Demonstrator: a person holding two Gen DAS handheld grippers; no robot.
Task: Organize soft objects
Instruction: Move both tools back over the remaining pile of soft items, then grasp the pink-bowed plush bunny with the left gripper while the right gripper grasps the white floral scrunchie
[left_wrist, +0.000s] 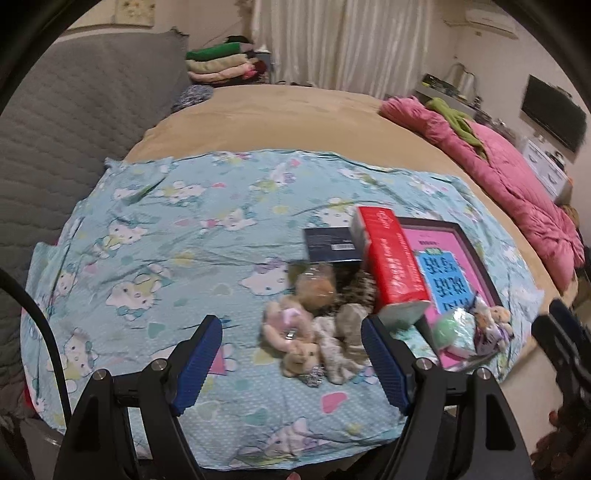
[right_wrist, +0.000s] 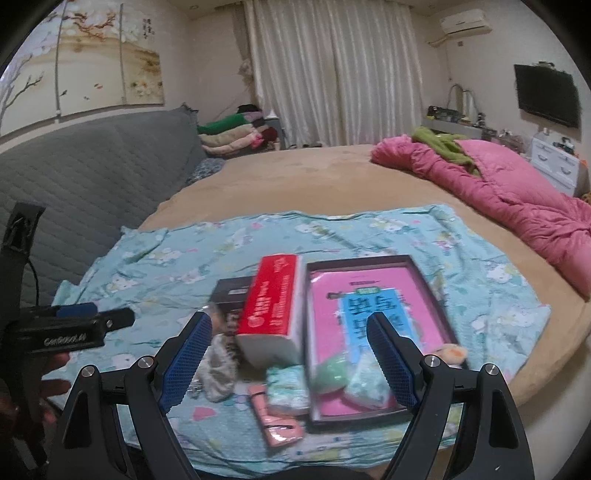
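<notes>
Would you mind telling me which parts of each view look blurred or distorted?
Left wrist view: the plush toys are smeared, the tongs sharp, the bed bowed by the fisheye. Right wrist view: the red box and tray are soft with motion, the curtains clearer.

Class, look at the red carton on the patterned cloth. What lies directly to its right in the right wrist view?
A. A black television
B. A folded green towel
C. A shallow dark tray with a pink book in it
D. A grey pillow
C: the red carton lies beside the dark tray, which holds the pink book.
</notes>
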